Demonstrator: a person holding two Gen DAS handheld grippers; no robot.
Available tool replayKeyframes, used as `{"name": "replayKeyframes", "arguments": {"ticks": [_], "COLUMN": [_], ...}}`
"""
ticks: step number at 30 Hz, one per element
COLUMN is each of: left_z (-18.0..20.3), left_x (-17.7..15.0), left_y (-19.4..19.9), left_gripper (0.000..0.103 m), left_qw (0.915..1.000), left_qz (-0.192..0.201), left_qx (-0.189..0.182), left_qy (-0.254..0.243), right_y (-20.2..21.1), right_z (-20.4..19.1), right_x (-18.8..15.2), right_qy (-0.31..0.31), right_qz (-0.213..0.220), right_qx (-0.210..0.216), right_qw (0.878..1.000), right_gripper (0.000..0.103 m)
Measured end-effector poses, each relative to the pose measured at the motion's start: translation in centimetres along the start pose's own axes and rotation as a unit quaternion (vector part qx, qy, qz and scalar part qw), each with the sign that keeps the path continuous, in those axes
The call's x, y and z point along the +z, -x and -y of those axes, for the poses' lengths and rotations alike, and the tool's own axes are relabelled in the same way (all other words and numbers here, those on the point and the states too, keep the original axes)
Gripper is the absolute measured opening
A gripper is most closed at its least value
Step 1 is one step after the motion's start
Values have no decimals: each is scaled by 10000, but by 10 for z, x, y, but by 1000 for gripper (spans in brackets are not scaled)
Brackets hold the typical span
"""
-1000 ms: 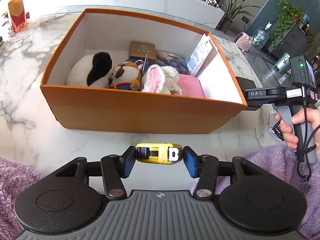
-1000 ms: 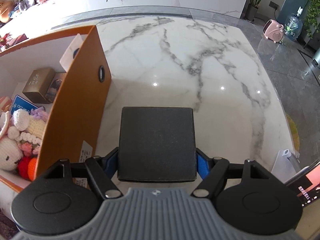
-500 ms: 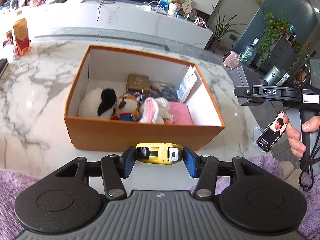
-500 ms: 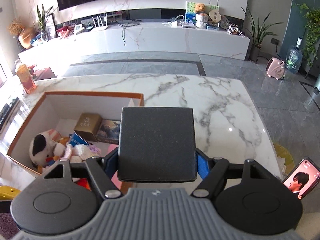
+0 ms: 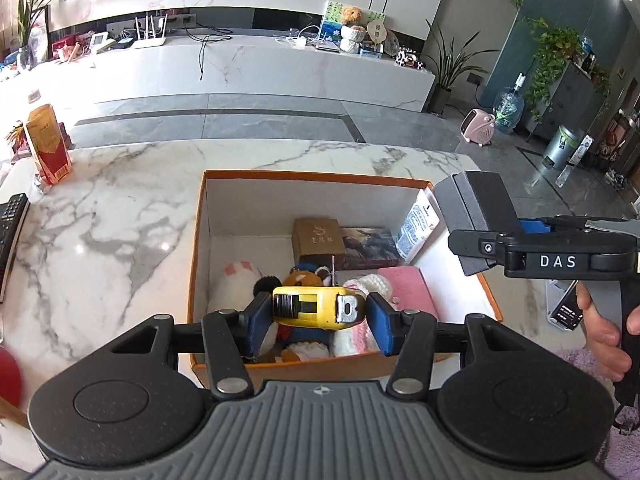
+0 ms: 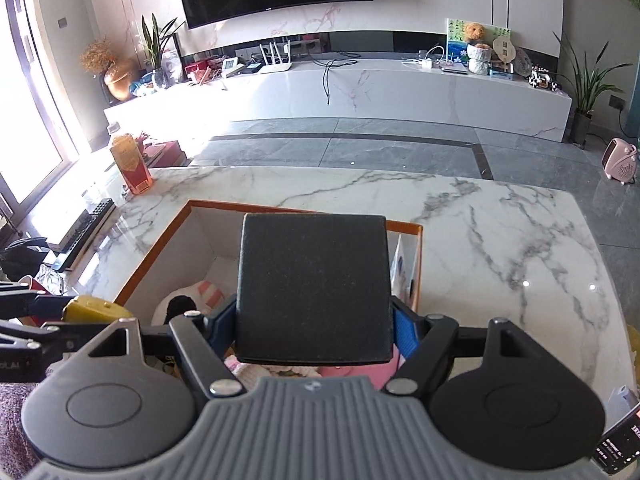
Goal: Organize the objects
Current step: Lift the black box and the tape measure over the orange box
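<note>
A bright living room with a dark television and a long white media unit lies behind a marble bench (image 5: 120, 216), on which stands an orange box (image 5: 200, 264) with white inner walls; inside it lie plush toys (image 5: 304, 280), a brown carton (image 5: 318, 236), a pink pouch (image 5: 404, 286) and a flat packet leaning on the far right wall; a red carton (image 5: 48, 144) and a remote sit well apart at the bench's left. The left gripper (image 5: 318, 312) has its jaws clenched on a yellow tape measure (image 5: 316, 306), hovering above the box's near half over the toys; the right gripper (image 6: 314, 330) grips a dark grey square box (image 6: 314, 284) by its sides, held above the box's right wall. Both loads look ready for placing, so the step is the drop-in; I would lower the tape measure into a gap beside the toys rather than onto them, release only when low, and bring the square box down flat over the pouch corner; the two grippers are near each other, so go one at a time to avoid a knock.
</note>
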State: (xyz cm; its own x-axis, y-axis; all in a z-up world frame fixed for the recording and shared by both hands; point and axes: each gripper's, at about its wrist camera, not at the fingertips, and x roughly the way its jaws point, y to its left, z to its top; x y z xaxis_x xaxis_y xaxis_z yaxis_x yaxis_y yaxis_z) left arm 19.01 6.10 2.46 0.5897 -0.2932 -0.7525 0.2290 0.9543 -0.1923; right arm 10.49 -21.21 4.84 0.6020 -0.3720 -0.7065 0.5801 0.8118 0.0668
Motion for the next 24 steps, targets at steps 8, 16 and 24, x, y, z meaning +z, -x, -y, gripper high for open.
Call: {"name": "replayKeyframes", "arguments": {"ticks": [8,16,24], "left_z": [-8,-9,-24], "left_x": [26,38,45], "left_y": [-40,-83,-75], "left_gripper": [60,60,60], "left_qw": [9990,9942,9948], "left_qz": [-154,-520,-435], "left_qx": [183,284,250], "left_qy": [-376,-895,-884], "right_y": [-31,-62,-87], "right_z": [-3,-8,-8], "right_x": [6,11,19], "right_qy": [-51,-54,-243], "right_qz": [-200,-382,-522], "right_qx": [25,135,484], "right_qw": [9998,9992,9972], "right_gripper": [76,76,76]}}
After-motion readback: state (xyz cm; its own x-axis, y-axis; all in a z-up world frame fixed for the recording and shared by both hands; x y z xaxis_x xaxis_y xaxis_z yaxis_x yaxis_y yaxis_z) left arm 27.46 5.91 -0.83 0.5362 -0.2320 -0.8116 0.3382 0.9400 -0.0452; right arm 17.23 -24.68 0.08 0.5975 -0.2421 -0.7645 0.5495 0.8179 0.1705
